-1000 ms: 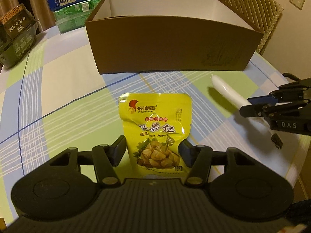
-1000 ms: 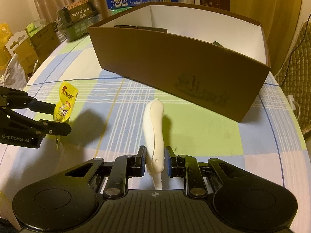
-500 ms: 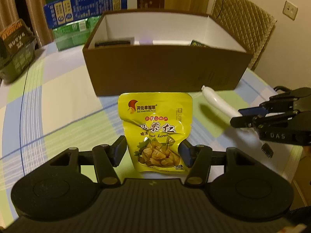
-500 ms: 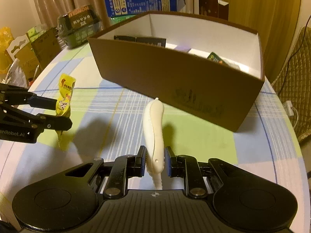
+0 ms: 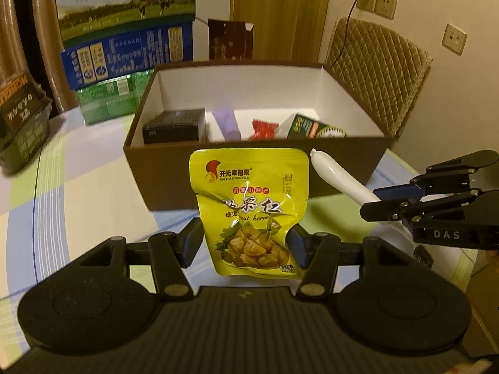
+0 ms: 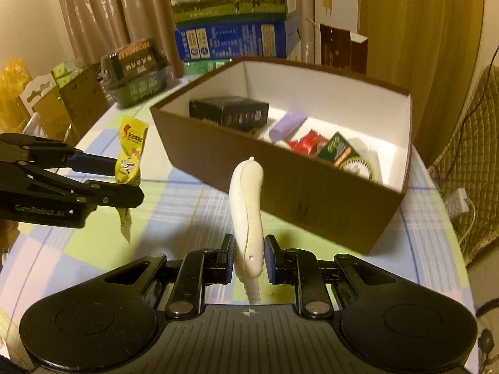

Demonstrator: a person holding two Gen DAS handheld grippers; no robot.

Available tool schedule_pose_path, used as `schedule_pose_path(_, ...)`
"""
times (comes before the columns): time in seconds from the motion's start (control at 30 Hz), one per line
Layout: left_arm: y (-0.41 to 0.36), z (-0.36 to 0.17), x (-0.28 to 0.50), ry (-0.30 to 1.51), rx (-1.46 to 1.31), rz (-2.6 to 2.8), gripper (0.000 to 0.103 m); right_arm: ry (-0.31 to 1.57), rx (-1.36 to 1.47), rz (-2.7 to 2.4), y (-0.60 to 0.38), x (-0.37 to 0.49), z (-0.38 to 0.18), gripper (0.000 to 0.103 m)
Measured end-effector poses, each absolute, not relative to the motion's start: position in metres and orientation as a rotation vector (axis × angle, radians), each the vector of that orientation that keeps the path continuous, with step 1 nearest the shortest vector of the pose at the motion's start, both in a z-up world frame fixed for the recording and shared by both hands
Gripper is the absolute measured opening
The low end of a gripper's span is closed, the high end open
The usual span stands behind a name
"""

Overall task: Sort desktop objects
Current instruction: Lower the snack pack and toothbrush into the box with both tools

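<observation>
Left wrist view: the left gripper (image 5: 244, 243) squeezes a yellow chestnut snack pouch (image 5: 249, 208), held up in front of the brown cardboard box (image 5: 174, 174).

Right wrist view: the right gripper (image 6: 248, 260) is clamped on a white toothbrush (image 6: 248, 215), handle pointing up, above the checked tablecloth (image 6: 312, 249) near the box.

Pouch (image 5: 249, 208) left of brush (image 6: 248, 212), box (image 5: 174, 174) behind (both aloft)

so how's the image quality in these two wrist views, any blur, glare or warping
Left wrist view: warm dim light, glare and creases on the yellow snack pouch, tablecloth blurred at left, fisheye bending the brown box. Right wrist view: white brush handle sharp, box rim slightly smeared, dark vignetted corners.
</observation>
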State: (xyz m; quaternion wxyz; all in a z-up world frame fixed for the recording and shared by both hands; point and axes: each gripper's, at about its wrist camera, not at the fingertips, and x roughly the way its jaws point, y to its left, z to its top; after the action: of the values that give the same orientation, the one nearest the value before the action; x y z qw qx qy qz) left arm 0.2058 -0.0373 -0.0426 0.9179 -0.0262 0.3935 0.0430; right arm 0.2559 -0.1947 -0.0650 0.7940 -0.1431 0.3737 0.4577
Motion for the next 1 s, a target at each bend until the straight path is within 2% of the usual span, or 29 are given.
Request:
schedule_pose_path(0.3,-0.037,-0.008,0.234,0.721,-0.04,0.065,0.053,0.76,-0.252,1.016,-0.191,0.286,-0.029,0.017)
schedule_pose_path(0.63,-0.028,0.017,0.3,0.658,-0.033,0.043,0.053,0.665,-0.246,1.032,-0.165,0.347,0.008,0.017)
schedule_pose_path(1.0,-0.009,-0.012,0.387,0.757,-0.069,0.075,0.053,0.695,-0.371,1.038,-0.122,0.42,-0.024,0.017)
